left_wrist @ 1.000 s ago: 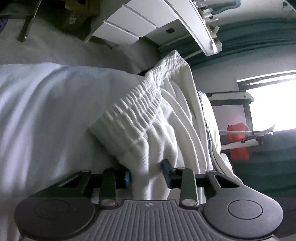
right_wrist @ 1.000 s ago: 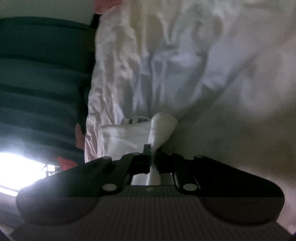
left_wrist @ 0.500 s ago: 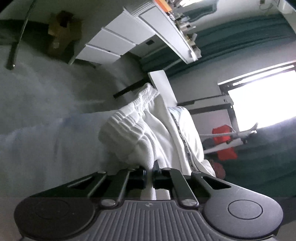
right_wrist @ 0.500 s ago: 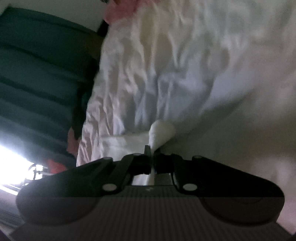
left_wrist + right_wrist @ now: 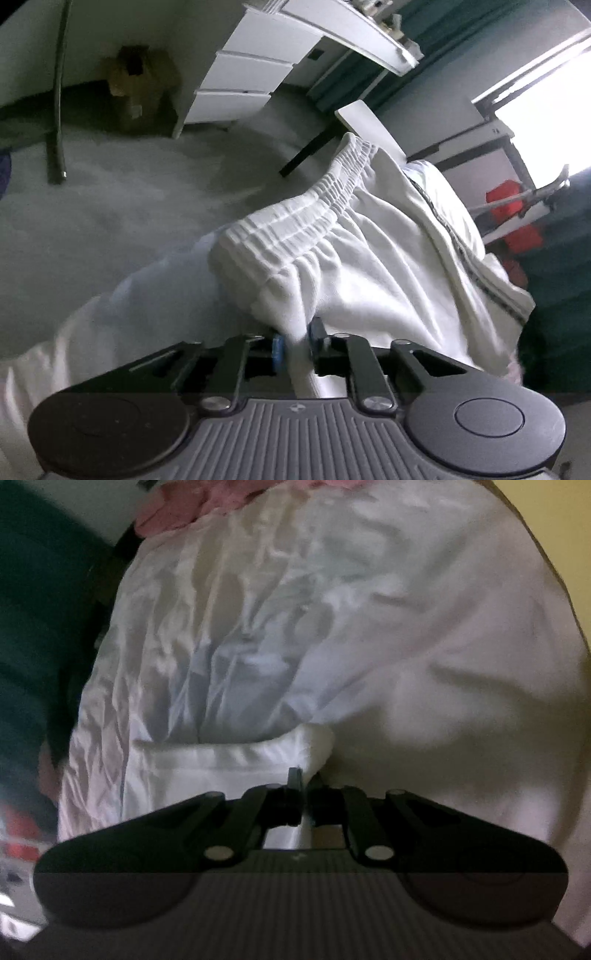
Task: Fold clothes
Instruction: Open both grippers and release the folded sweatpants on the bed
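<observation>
Left wrist view: white knit shorts with a ribbed elastic waistband (image 5: 332,236), bunched and draped over a pale rumpled bed sheet (image 5: 110,325). The left gripper (image 5: 295,341) has its jaws opening, a fold of the garment between its blue pads (image 5: 277,347).

Right wrist view: right gripper (image 5: 304,786), jaws clamped on a corner of the same white cloth.

Progress: early; garment lifted at two points, no flat fold visible. Remaining: spreading, folding, stacking.

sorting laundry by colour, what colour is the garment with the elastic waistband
White, seen best in the left wrist view: the garment with its gathered waistband.
</observation>
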